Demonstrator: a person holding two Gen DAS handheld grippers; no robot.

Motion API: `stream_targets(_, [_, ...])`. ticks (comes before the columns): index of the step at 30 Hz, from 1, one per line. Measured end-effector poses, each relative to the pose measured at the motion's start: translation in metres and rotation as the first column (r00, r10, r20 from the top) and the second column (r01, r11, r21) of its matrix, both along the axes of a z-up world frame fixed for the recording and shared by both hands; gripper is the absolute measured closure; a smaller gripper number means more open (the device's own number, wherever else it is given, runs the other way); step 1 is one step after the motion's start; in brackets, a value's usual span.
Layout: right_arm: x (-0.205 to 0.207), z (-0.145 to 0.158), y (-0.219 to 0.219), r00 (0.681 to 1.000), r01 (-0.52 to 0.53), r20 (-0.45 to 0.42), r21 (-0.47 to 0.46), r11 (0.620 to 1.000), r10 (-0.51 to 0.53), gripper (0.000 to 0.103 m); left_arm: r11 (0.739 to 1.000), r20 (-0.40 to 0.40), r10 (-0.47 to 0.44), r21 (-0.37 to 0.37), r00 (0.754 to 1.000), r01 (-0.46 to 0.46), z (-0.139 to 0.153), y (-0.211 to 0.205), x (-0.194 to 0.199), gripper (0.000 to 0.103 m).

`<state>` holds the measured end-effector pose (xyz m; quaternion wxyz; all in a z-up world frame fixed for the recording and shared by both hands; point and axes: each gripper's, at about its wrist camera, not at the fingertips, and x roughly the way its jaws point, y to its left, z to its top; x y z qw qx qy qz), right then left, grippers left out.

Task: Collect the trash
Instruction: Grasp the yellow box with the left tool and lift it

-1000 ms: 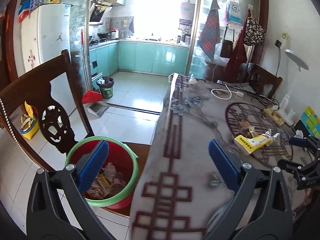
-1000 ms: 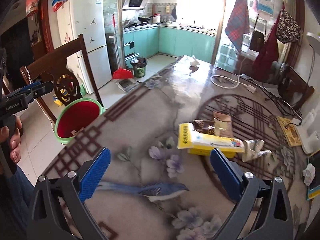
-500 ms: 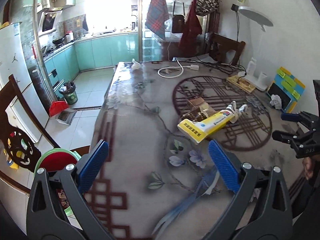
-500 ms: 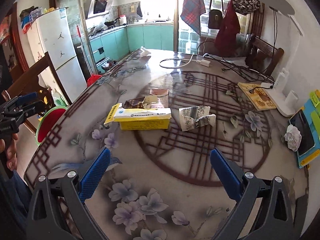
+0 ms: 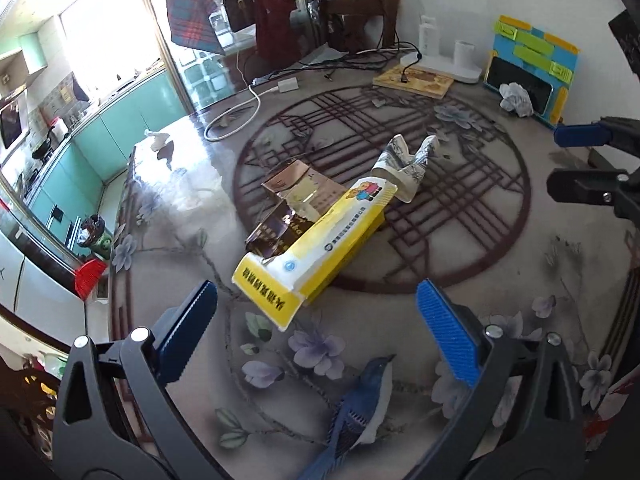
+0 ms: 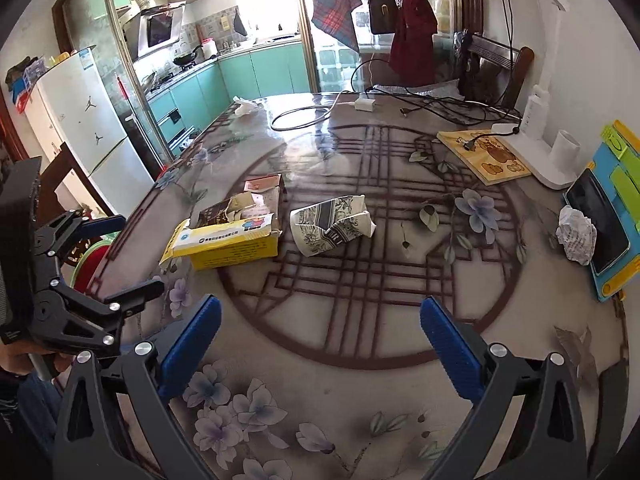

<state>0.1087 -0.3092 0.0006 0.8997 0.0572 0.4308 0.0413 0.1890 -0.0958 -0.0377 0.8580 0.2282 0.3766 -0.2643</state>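
A yellow and white cardboard box [image 5: 316, 244] lies on the table, seen too in the right wrist view [image 6: 228, 242]. A torn brown packet [image 5: 288, 204] lies behind it. A crushed patterned paper cup [image 5: 404, 164] lies beside it, also in the right wrist view [image 6: 332, 226]. A crumpled paper ball [image 6: 576, 234] sits at the right by a phone. My left gripper [image 5: 316, 328] is open, just short of the box. My right gripper [image 6: 320, 336] is open, nearer than the cup. The red bin with a green rim [image 6: 90, 264] stands off the table's left edge.
White cables and a charger [image 6: 360, 106] lie at the far side of the table. A picture book [image 6: 484, 154], a white lamp base [image 6: 540, 152] and a phone in a blue-yellow stand [image 6: 604, 216] sit at the right. Chairs stand left and behind.
My left gripper has swung from the bin beside the table to over the table and closed in on the yellow box. My right gripper has moved right and faces the table's middle.
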Motion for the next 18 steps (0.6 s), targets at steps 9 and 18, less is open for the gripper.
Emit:
stream_targets(9, [0.005, -0.009, -0.017, 0.999, 0.046, -0.021, 0.005, 0.999, -0.046, 0.007, 0.993, 0.005, -0.019, 0.12, 1.0, 0.018, -0.038, -0.034, 0.032, 0.005])
stream_targets(18, [0.008, -0.017, -0.022, 0.997, 0.062, -0.039, 0.008, 0.998, -0.062, 0.006, 0.983, 0.001, -0.019, 0.181, 1.0, 0.018, -0.059, -0.049, 0.041, 0.031])
